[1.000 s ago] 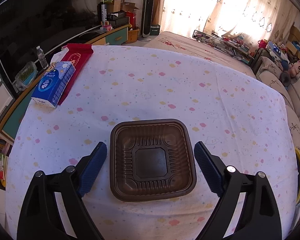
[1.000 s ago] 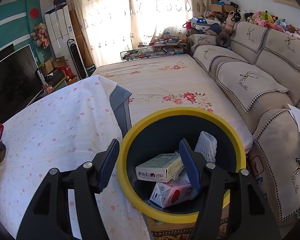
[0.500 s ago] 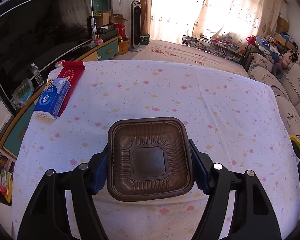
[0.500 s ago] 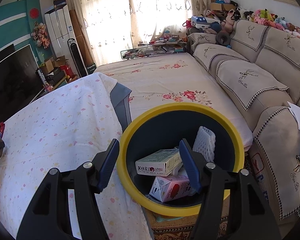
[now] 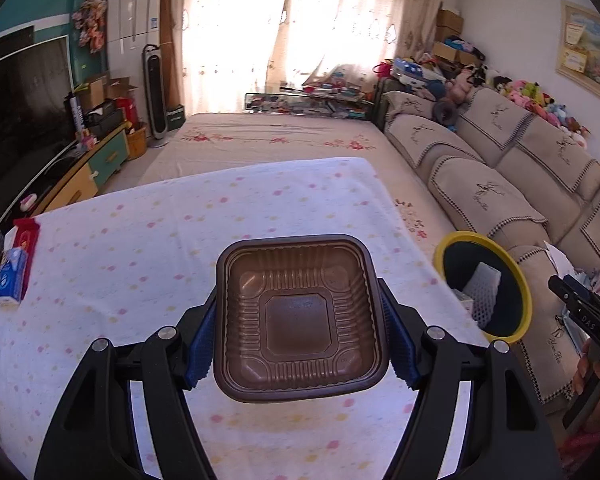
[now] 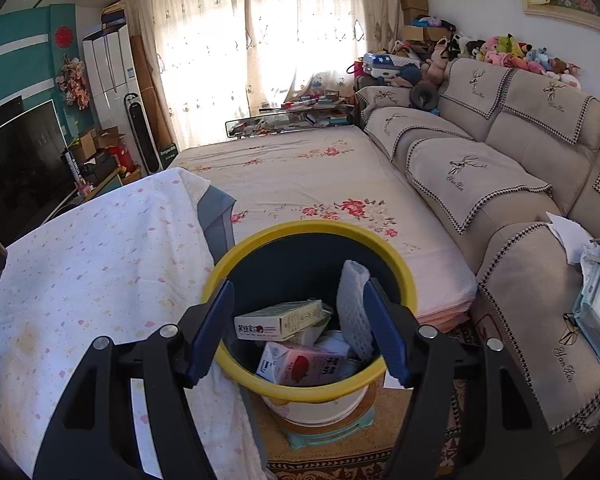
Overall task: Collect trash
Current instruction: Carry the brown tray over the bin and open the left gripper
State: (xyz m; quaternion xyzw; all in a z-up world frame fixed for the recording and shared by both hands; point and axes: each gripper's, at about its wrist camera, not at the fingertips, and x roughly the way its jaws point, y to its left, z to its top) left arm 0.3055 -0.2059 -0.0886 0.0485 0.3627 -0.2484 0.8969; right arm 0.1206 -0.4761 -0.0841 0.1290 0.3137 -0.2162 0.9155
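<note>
living rm w/ sofa (image 5: 500, 184), dotted tablecloth (image 5: 140, 248), yellow-rimmed bin (image 5: 520, 280) beside.

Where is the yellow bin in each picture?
Left wrist view: bin at the right, past the table's corner.
Right wrist view: bin low in the middle, behind the right hand-held gripper, cartons inside.
Shared landmark: white foam net inside it.

— How is the left wrist view set?
— The tabletop (image 5: 148, 264) is looked down on from close above.
— And the right?
— The bin (image 6: 312, 320) is overlooked nearby; bin (image 5: 488, 284), tabletop (image 6: 92, 264) and sofa (image 6: 500, 168) are shared.
</note>
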